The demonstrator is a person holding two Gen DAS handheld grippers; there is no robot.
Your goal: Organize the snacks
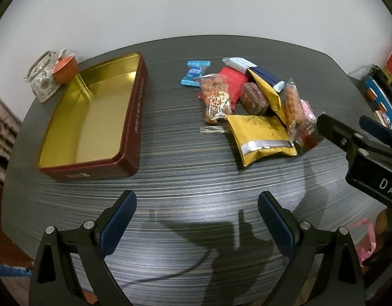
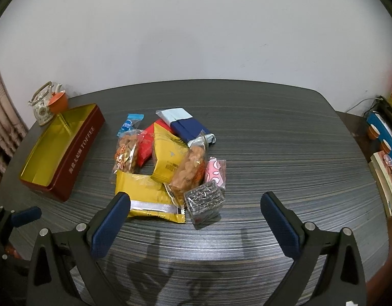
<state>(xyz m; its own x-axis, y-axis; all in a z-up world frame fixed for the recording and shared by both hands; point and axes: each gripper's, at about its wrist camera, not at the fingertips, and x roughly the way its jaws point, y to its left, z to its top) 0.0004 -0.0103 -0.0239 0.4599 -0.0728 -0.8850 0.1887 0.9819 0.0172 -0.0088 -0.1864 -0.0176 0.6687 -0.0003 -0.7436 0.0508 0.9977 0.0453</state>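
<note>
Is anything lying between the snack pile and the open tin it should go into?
Nothing visible. Bare table separates the snack pile from the open, empty tin. The teapot and cup sit behind the tin, off that path.

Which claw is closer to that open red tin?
Left. The left claw hovers open over bare table just in front of the tin, off its near corner. The right claw sits farther right, open in front of the snack pile.
</note>
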